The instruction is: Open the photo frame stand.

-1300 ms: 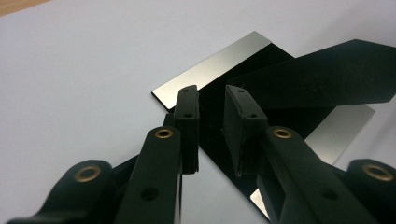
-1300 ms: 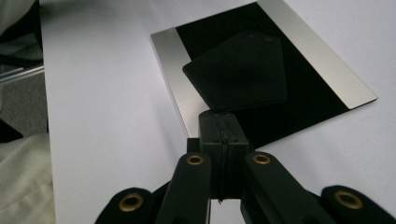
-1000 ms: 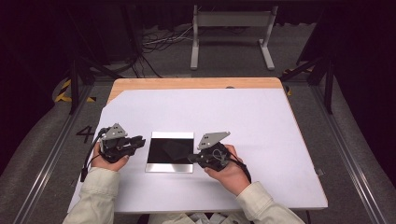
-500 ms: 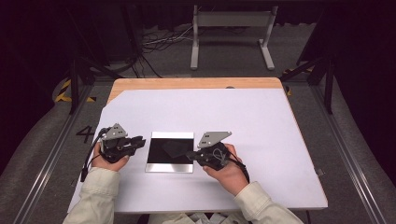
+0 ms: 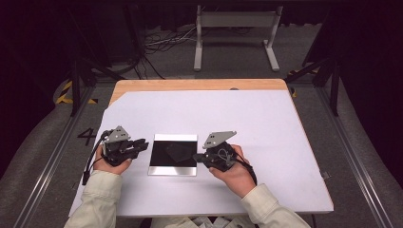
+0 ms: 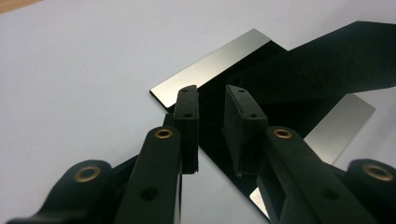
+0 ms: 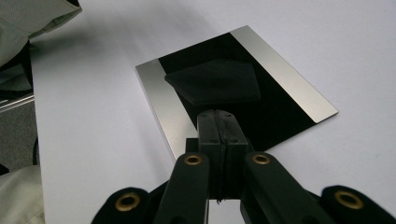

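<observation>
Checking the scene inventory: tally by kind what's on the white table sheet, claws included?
Flat square mirror-like plate with silver edge strips: 1
Small dark flat piece lying on the plate: 1
Black two-jaw claws: 2, the left claw with jaws apart, the right claw with jaws together
Total: 4
</observation>
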`<state>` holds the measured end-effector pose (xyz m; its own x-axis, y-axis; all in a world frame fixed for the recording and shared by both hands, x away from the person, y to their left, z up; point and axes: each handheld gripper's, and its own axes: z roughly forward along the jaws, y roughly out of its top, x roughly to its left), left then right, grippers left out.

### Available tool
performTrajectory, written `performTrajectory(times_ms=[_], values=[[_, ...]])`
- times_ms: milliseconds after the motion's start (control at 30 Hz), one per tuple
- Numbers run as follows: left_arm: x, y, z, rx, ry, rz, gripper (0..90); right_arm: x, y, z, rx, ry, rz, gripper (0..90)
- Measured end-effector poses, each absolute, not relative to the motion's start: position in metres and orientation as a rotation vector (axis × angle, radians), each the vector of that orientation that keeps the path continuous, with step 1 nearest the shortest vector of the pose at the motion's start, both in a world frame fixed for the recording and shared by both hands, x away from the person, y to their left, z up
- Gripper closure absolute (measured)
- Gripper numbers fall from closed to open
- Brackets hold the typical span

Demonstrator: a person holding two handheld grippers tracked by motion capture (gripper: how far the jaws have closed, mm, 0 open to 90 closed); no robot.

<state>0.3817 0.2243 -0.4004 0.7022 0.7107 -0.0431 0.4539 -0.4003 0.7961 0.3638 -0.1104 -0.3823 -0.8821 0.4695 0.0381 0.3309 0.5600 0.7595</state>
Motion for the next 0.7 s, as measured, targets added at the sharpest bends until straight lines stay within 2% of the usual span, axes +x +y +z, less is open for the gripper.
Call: performTrajectory(times_ms=[700], values=[[0.382,0.224,-0.402,2.063,0.897,0.377,73.9,0.387,-0.114,-0.368,0.798,2.706,1.147,71.0]])
